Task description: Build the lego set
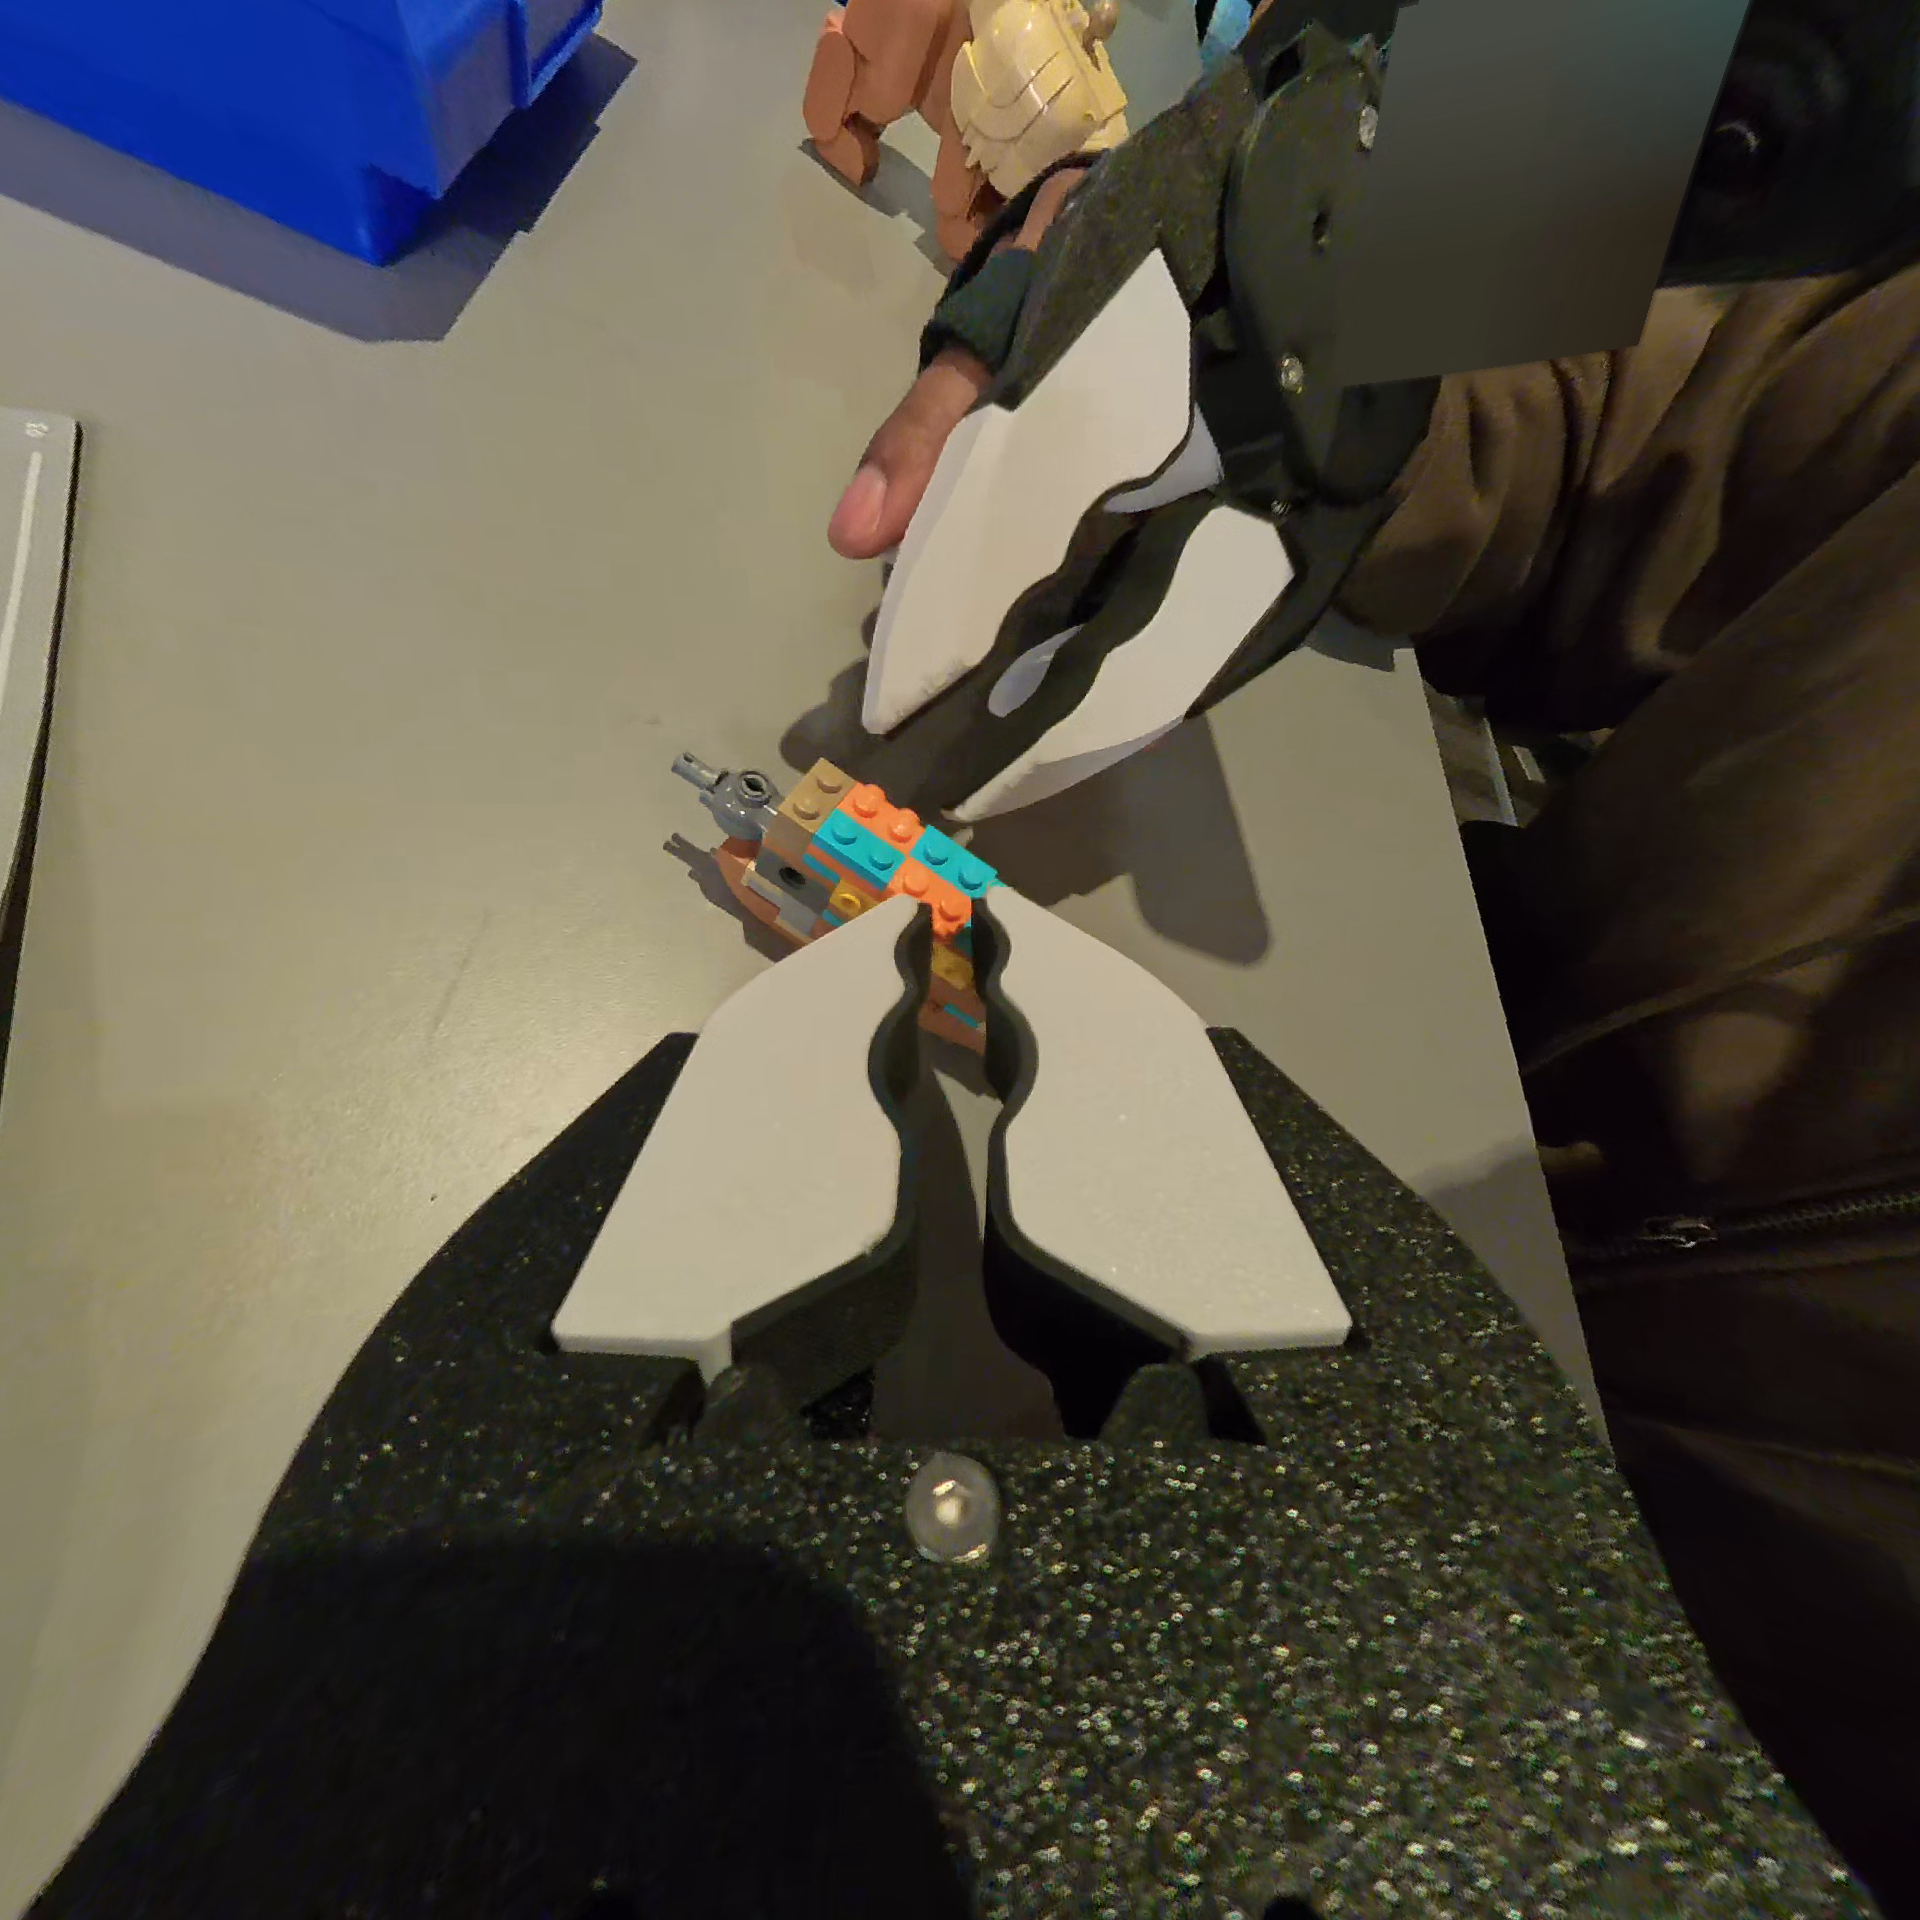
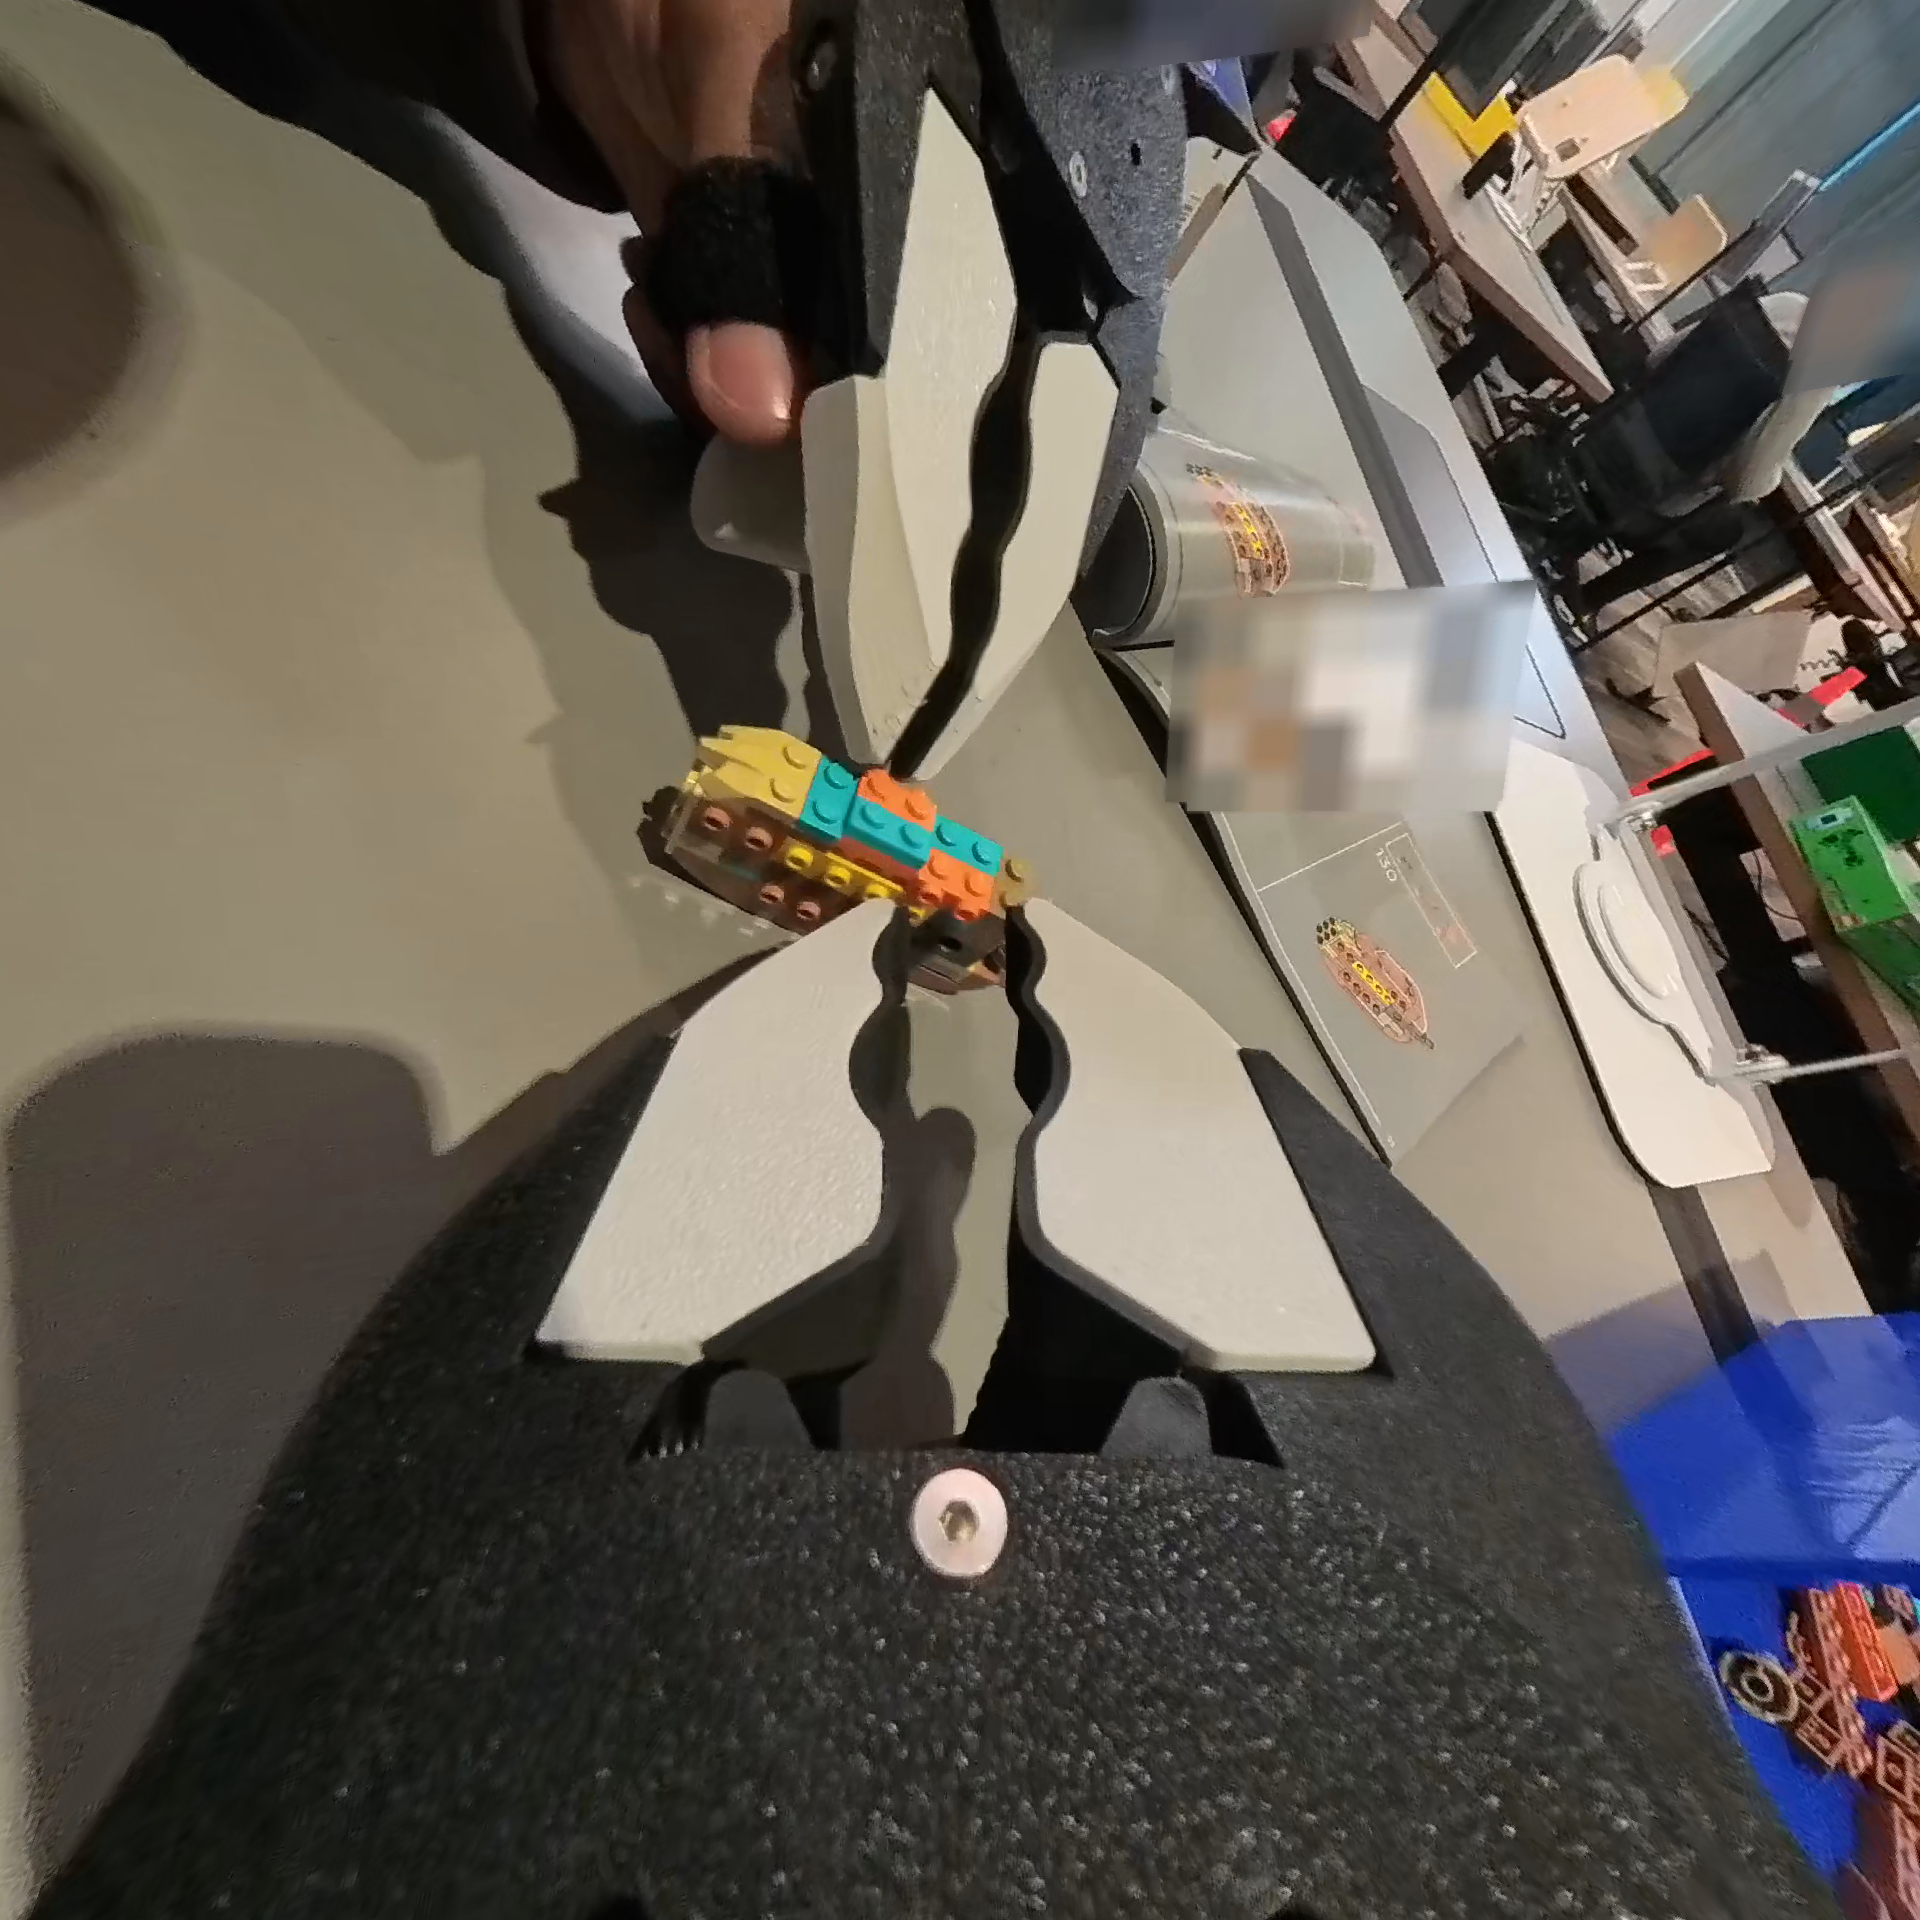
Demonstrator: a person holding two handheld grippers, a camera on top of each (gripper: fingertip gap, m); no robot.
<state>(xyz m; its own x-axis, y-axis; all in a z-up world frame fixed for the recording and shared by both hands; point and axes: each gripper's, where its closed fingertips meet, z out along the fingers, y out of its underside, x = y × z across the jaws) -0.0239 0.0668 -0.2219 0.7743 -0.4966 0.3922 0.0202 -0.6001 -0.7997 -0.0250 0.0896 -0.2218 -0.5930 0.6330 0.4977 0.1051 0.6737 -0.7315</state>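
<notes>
The small lego model point(image 1: 868, 868) sits mid-surface between both grippers. It looks light and rigid, but its studded layers could pop apart under a twist, so hold it by the long flat sides. The left gripper point(image 1: 948, 914) has its fingers clenched on the model's near end. The right gripper point(image 2: 951, 925) grasps the opposite end. The grey surface point(image 1: 364, 779) looks smooth. A blue bin point(image 1: 260, 114) stands far left, and instruction sheets point(image 2: 1382, 966) lie at the right, with a cluttered workshop beyond

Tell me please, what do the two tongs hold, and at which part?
Both tongs grip the lego model: the left tongs at one end, the right tongs at the opposite end.
</notes>
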